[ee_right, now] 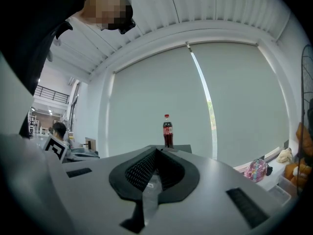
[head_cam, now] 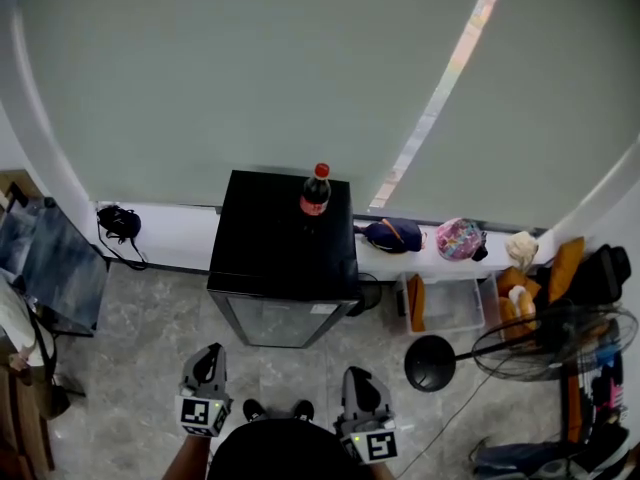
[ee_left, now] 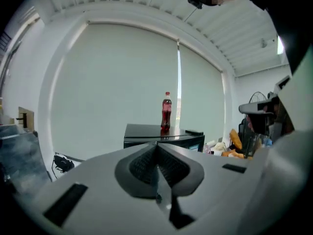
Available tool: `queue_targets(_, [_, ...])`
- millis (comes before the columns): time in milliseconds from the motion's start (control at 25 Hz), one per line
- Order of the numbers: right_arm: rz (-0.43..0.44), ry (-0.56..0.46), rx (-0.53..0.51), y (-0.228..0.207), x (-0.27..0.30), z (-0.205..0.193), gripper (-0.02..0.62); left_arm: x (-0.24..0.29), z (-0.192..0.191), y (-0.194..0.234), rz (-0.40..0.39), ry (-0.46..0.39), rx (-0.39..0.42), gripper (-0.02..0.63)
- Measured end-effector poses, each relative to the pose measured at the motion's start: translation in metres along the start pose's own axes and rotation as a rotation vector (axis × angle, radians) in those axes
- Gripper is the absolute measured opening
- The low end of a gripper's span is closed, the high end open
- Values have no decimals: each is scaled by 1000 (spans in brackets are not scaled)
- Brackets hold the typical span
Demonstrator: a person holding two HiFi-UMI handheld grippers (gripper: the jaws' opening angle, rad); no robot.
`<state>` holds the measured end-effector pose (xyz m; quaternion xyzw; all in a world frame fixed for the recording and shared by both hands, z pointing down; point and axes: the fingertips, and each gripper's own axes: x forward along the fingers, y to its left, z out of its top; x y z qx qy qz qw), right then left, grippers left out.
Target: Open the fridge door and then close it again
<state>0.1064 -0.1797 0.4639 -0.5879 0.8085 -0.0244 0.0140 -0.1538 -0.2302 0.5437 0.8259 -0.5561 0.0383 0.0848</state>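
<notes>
Small black fridge (head_cam: 283, 256) with a glass front door (head_cam: 279, 321) stands on the grey tiled floor (head_cam: 150, 348) against the white window ledge (head_cam: 172, 236). The door sits flush with the cabinet, closed. A cola bottle with a red cap (head_cam: 315, 191) stands upright on the fridge top, near its rear right corner.

Left hand-held gripper (head_cam: 207, 354): clenched, pads pressed together, nothing between them. It is held in front of the fridge, well apart from the door and pointed toward it.

Right hand-held gripper (head_cam: 359, 379): likewise clenched and empty, beside the left one and equally clear of the door.

Both gripper views look at the fridge and the bottle over closed jaws.

To the right of the fridge: a dark blue bag (head_cam: 393, 234) and a pink patterned bag (head_cam: 460, 239) on the ledge, and a black pedestal fan (head_cam: 552, 344) lying on the floor.
</notes>
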Motion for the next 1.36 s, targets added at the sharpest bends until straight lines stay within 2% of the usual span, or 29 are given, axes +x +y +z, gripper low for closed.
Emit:
queue_targets(120, [-14,-13,3,-9,-3,3,8,-19,24,-15,10,-46,2,8])
queue_targets(200, [-27,-22,-3,-13,-5,4,8,-27,32,-20,15,-59,18,8])
queue_targets(400, [-30,-27,-33,-12,-5,3,8,-35,47,-18,35,-98,-2,8])
queue_targets(720, [-58,-37,-28,-16,-11,5,8,-33,48,-15,39,-108,6,8])
queue_targets(960, [-63,-43,-39,-20,-15,6,8,-27,43,-21,15,-94,-41,8])
queue_targets(1360, [-71,-61,-51,-29,-21,11,8,-23,47,-28,19,-97,1,8])
